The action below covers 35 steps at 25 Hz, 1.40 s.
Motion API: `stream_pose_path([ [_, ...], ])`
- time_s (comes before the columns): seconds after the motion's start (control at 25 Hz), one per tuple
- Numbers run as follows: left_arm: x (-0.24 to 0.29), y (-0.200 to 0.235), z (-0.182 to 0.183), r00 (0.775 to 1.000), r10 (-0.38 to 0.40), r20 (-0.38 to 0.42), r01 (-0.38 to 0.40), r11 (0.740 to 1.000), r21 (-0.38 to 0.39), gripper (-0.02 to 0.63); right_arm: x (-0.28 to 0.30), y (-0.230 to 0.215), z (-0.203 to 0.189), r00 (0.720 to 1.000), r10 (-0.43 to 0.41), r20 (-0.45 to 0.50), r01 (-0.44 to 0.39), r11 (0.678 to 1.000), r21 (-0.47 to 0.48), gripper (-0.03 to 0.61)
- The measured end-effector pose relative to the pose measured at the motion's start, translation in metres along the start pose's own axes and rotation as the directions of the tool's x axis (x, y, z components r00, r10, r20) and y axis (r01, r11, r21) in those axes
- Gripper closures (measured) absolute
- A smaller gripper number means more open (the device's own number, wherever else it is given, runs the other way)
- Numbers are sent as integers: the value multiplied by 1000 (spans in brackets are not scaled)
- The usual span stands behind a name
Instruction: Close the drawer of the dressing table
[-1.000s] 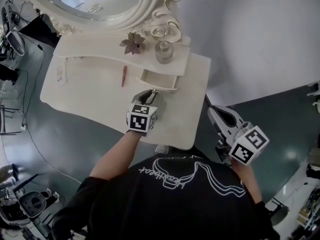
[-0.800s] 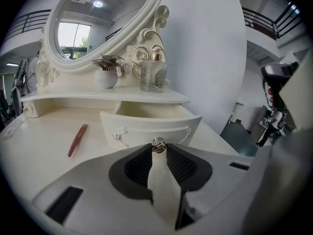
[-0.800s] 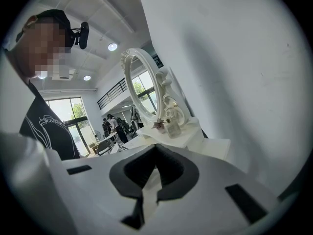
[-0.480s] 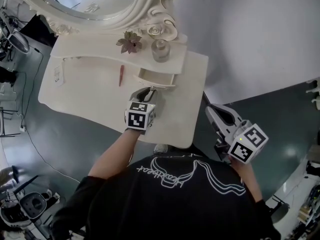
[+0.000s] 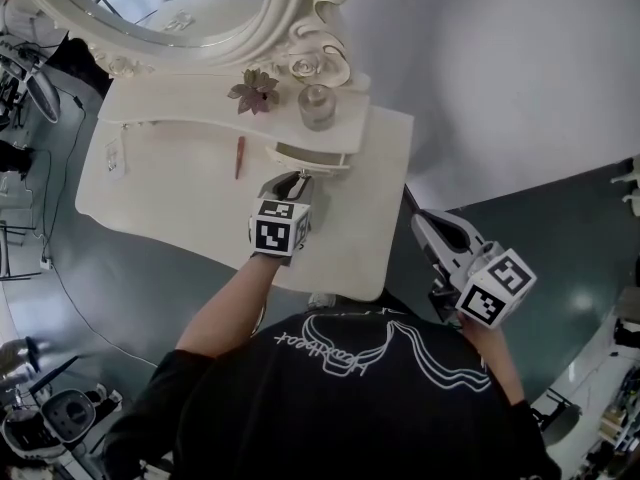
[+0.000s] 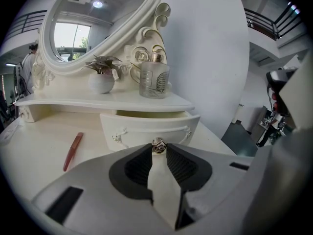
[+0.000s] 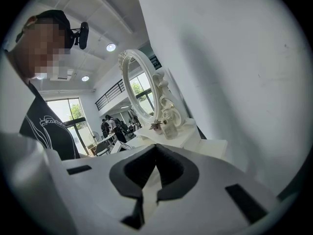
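Looking down in the head view, the drawer is partly pulled out from under the raised shelf of the white dressing table. The left gripper is right at the drawer's front and points into it, its marker cube on the side away from the drawer. The right gripper is well off to the right of the drawer, past the table's edge and over the dark floor. On the shelf just above the drawer stands a glass jar. A small plant sits up and left of the drawer, and a red pen lies on the tabletop to the drawer's left.

Over to the left gripper view: the jaws are pinched onto the drawer's little metal knob, with a pad touching it on each side. A strip of pale interior shows between the drawer front and the shelf, so the drawer is not yet closed. The oval mirror rises behind and above the drawer.

Now the right gripper view: the jaws meet at their tips with nothing between them. The dressing table lies beyond them, but the drawer itself can't be made out here. A person's black shirt fills the left side.
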State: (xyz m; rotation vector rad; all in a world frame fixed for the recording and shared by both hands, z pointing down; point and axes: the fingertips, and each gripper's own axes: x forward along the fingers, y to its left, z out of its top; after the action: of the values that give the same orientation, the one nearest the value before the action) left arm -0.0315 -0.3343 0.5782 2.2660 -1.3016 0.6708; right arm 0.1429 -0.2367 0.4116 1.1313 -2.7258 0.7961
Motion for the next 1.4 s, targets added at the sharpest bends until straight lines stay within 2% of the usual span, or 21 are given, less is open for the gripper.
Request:
stream_pose_path([
  [0.36,13,2,10,1000,-11,5,11,1000,3,518,2,-12,3,1000,-10,25,8,999,45,574],
  [1.4,40,7,25,1000,-16,3,16,1000,0,520,2,-30,8,998,-45,40,43,998,56,574],
])
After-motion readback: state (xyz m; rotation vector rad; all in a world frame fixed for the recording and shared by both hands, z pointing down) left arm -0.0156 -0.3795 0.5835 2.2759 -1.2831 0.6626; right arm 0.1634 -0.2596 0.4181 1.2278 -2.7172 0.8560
